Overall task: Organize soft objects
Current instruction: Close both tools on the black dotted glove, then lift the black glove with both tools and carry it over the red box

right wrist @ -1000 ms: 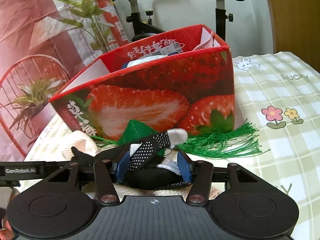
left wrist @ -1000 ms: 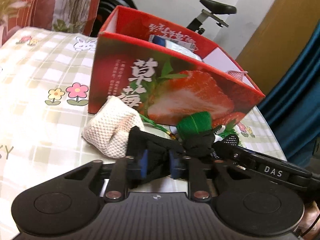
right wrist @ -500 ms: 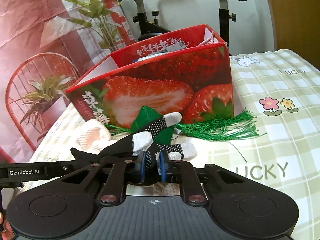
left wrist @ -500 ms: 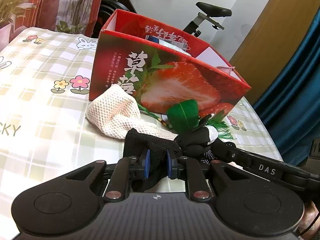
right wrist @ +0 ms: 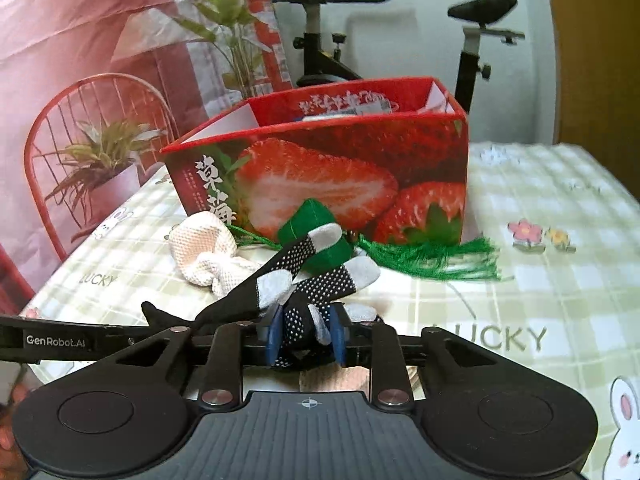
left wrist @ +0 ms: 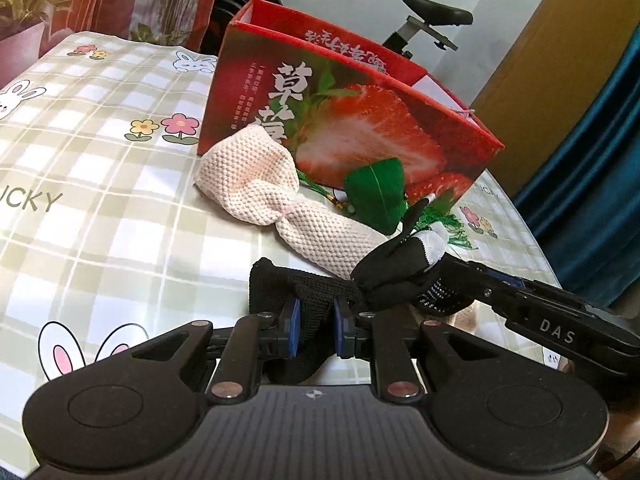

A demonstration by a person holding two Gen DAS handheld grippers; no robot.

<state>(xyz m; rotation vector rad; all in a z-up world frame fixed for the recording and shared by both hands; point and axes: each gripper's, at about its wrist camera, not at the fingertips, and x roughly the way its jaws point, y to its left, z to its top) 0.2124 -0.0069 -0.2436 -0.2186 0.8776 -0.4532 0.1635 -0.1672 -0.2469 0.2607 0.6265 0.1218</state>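
Note:
A black glove (left wrist: 384, 276) with dotted palm and white fingertips (right wrist: 320, 276) hangs stretched between both grippers above the checked tablecloth (left wrist: 100, 216). My left gripper (left wrist: 314, 326) is shut on its knitted cuff. My right gripper (right wrist: 306, 334) has a wad of the glove's fingers between its blue pads; its jaws are opening, with the pads still touching the fabric. In the left wrist view the right gripper (left wrist: 452, 280) reaches in from the right. Behind the glove lie a cream knitted cloth (left wrist: 256, 184) and a green pouch (right wrist: 316, 228) with a green tassel (right wrist: 432, 256).
A red strawberry-printed box (right wrist: 340, 176), open at the top with items inside, stands just behind the soft things. An exercise bike (right wrist: 320, 40) and a red chair (right wrist: 92, 128) stand past the table. A blue curtain (left wrist: 592, 168) hangs at the right table edge.
Both grippers drew back from the box with the glove, leaving the cream cloth and pouch behind. The right jaws went from wide to narrow on the glove's fingers, then widened a little.

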